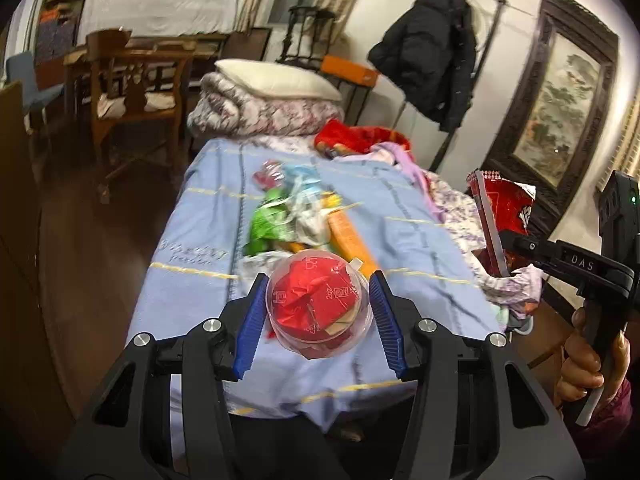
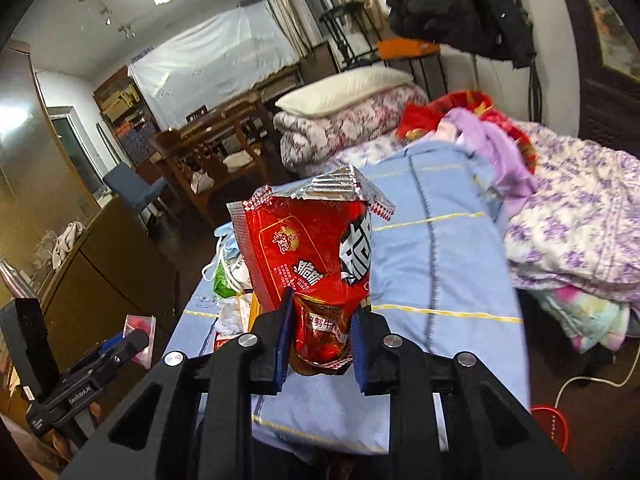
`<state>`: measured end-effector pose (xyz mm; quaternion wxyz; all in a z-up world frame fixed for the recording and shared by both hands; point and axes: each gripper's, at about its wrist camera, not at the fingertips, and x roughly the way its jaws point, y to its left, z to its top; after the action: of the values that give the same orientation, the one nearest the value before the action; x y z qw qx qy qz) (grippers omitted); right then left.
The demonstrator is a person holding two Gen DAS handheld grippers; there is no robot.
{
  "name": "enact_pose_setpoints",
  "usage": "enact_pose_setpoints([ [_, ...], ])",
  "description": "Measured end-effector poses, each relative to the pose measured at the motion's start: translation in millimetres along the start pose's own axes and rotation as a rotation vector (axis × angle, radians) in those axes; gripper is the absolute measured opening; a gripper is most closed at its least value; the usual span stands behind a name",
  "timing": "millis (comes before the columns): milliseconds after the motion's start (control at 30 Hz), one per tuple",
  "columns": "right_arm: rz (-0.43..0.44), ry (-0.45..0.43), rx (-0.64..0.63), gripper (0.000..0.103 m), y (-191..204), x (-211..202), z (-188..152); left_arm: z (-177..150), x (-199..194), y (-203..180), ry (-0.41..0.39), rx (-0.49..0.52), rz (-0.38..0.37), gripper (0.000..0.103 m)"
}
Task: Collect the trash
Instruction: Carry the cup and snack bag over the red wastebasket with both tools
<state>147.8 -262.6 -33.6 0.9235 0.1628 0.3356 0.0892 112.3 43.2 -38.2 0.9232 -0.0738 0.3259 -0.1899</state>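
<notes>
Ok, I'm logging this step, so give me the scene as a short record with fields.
left gripper: closed on clear plastic cup stuffed with red wrappers
right gripper: clamps red snack bag, torn open at top
remaining trash: wrapper pile on blue blanket
bin: red, on the floor

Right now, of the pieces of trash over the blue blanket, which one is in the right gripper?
The red snack bag, torn open at its silver top, pinched at its bottom end between the right gripper fingers. The clear cup with red paper sits in the left gripper.
</notes>
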Motion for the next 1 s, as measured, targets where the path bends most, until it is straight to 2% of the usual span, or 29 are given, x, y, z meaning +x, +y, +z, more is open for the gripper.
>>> enact_pose_setpoints([
  [500, -0.075, -0.208, 0.037, 0.026, -63.3, -169.1, -51.2, -20.5, -79.0, -113.9, -0.092, 0.124, -0.149, 0.051],
  [667, -0.092, -0.269, 0.053, 0.026, -82.3, -212.1, -63.8, -28.4, -106.5, -148.2, -0.125, 0.178, -0.178, 0.051],
  [833, -0.121, -0.287, 0.058, 0.027, -99.9, -229.0, -69.5, -33.0, -116.9, -171.0, -0.133, 0.218, -0.205, 0.051],
  [1000, -0.168, -0.242, 0.092, 0.027, -126.3, -219.6, -77.0, -34.9, -100.7, -188.1, -0.094, 0.256, -0.226, 0.051],
])
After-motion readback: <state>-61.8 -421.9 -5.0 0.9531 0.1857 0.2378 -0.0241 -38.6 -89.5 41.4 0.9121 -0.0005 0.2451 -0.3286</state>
